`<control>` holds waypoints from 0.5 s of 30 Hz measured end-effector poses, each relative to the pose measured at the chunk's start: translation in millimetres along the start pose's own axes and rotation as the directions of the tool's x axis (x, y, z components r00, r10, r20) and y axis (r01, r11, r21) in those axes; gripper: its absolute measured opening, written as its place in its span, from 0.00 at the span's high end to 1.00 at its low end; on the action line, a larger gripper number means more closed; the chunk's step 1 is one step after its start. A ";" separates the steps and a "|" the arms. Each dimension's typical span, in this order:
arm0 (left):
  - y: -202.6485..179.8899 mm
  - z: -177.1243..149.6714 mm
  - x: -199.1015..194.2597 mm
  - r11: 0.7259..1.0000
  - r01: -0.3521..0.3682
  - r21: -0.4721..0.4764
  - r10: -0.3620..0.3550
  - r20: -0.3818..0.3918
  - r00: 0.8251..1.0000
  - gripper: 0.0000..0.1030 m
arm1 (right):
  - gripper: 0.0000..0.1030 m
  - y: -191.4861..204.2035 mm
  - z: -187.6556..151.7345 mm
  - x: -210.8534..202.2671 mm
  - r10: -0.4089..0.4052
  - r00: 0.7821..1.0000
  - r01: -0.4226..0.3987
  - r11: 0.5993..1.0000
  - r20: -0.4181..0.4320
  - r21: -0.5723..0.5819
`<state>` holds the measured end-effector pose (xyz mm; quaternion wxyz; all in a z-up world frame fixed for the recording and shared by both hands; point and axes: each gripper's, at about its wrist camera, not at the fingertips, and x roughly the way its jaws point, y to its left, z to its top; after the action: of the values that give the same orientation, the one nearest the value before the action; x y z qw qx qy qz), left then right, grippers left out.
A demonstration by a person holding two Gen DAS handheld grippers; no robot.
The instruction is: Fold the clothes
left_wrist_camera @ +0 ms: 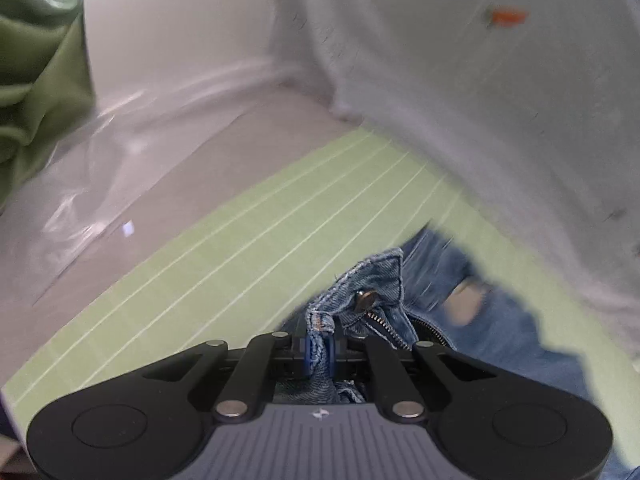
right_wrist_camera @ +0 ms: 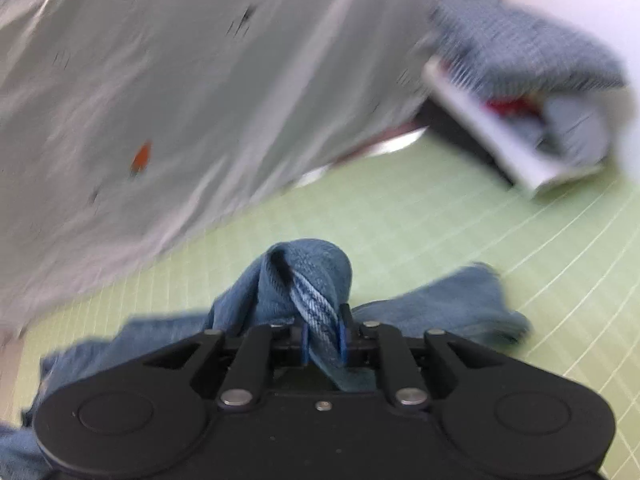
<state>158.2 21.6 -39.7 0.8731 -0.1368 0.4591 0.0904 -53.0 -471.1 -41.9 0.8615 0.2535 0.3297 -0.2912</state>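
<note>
A pair of blue jeans (left_wrist_camera: 500, 320) hangs and lies over the green grid mat (left_wrist_camera: 240, 248). My left gripper (left_wrist_camera: 319, 346) is shut on the jeans' waistband beside the metal button (left_wrist_camera: 365, 298) and open zipper. My right gripper (right_wrist_camera: 324, 340) is shut on a bunched fold of the jeans (right_wrist_camera: 308, 276) with a pale seam running through the jaws. More denim spreads left and right of it on the mat (right_wrist_camera: 440, 220). Both views are blurred.
A person in a pale grey shirt (left_wrist_camera: 480, 100) stands close behind the mat and also shows in the right wrist view (right_wrist_camera: 160, 100). Green cloth (left_wrist_camera: 36, 92) lies far left. A white basket (right_wrist_camera: 500, 132) with folded blue clothes stands at the far right.
</note>
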 end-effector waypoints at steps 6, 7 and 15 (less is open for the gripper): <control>-7.6 -7.8 -10.2 0.997 -0.048 0.054 0.046 0.031 0.998 0.50 | 0.55 8.4 -13.0 3.9 -0.049 0.998 0.050 0.998 -0.046 0.024; -7.9 -2.5 -13.0 0.998 -0.037 0.060 0.034 0.045 0.998 0.46 | 0.47 8.9 -8.6 -1.5 -0.034 0.999 0.035 0.999 -0.011 0.035; -49.6 26.7 8.4 0.983 0.007 0.181 -0.016 0.049 0.999 0.22 | 0.24 -18.7 26.8 25.1 -0.075 0.997 0.072 0.993 0.033 0.095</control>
<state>197.7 -16.5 -24.5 0.8937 -0.0572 0.4426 0.0465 -38.9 -509.4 -46.8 0.8433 0.2758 0.3088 -0.3425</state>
